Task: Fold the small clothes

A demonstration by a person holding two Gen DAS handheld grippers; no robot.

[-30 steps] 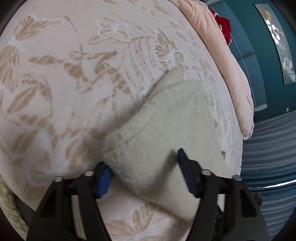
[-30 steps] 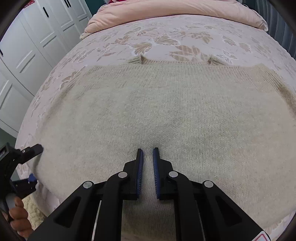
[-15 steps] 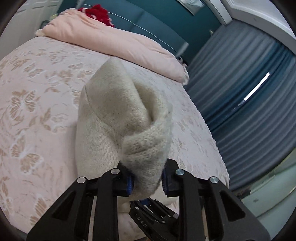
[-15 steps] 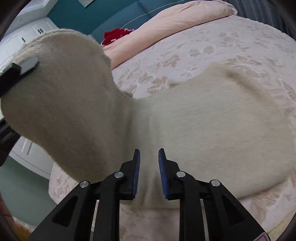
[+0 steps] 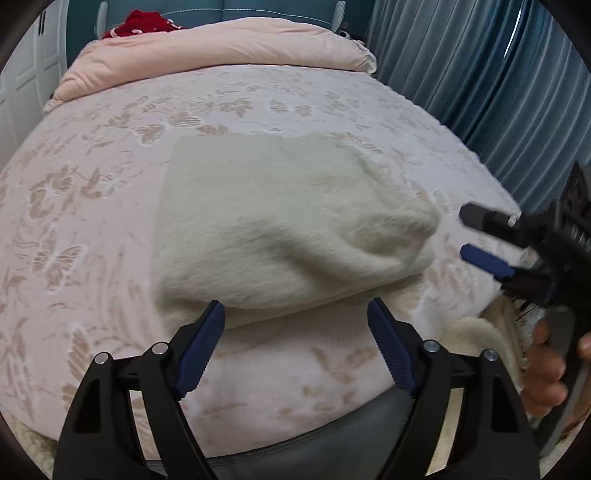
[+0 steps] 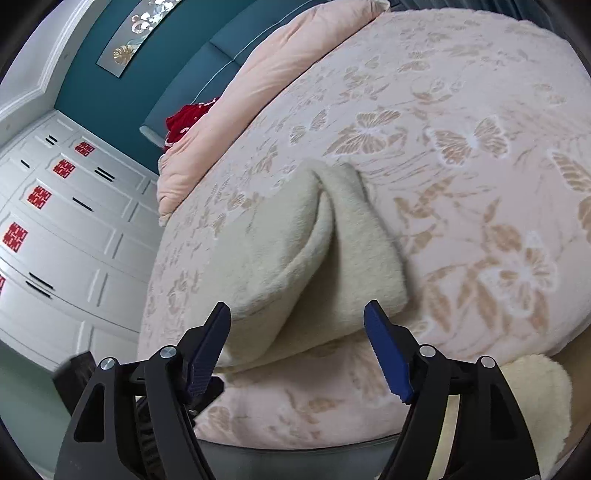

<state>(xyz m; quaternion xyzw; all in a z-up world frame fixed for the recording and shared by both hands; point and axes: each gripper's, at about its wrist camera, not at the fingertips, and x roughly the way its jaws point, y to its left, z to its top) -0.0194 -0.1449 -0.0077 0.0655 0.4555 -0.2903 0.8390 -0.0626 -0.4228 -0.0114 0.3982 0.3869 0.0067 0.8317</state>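
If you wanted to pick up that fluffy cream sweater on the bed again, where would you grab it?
Probably the folded cream knit sweater's thick near edge, coming in low from the bed's foot: there the doubled layers bulge above the butterfly-print bedspread, directly ahead of the open left gripper.

Bedroom with a large bed, teal wall and blue curtains.

The bed (image 5: 110, 221) wears a pale pink cover patterned with tan butterflies and leaves; a peach duvet (image 5: 221, 48) is bunched along its head, with a red cloth (image 5: 142, 26) behind it against a teal headboard (image 6: 207, 77). Blue pleated curtains (image 5: 498, 92) hang on one side. On the other stand white wardrobes (image 6: 62, 236) with red paper emblems on the doors. A long decorative panel (image 6: 144, 29) hangs on the teal wall. A cream fluffy rug (image 6: 535, 398) lies at the bed's foot.
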